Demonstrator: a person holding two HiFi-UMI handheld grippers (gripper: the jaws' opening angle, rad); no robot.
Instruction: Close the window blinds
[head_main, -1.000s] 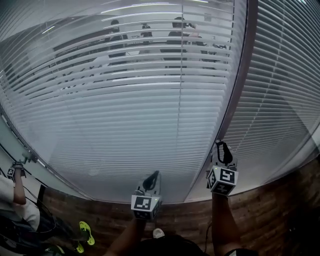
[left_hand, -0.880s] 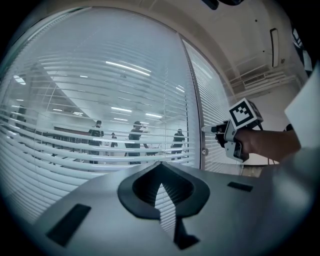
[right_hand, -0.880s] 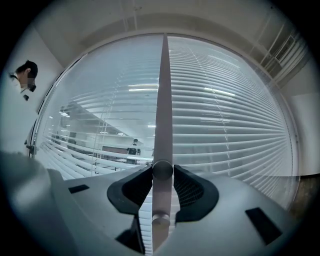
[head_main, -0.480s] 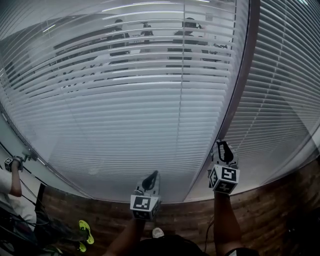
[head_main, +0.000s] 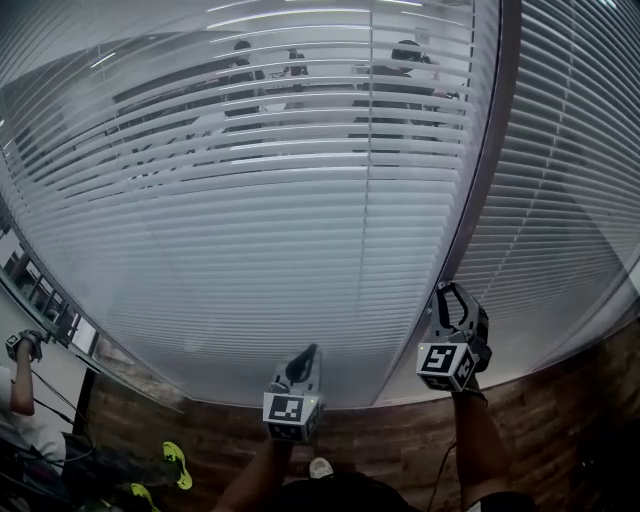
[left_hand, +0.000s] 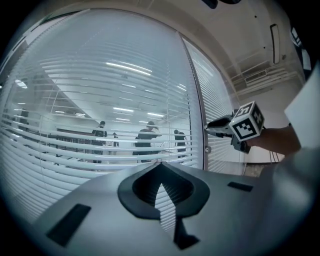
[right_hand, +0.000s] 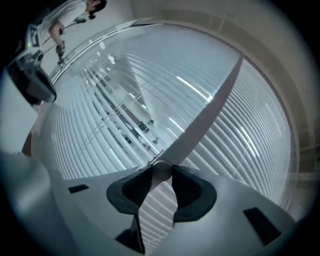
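Glass office wall (head_main: 470, 200): blinds (head_main: 300, 230) light, slats flimsy. Right gripper (right_hand: 161, 172) jaws opening, pads touching small, stiff, likely slippery tilt knob (right_hand: 161, 177), the best hold. Left gripper (left_hand: 160, 167) closed, empty.

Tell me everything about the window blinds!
The window blinds are white horizontal slats with thin vertical cords. Upper slats are tilted open, so people show through; lower ones look closed. A grey post splits them from another blind. By the post, the right gripper holds a round grey knob between its opening jaws.
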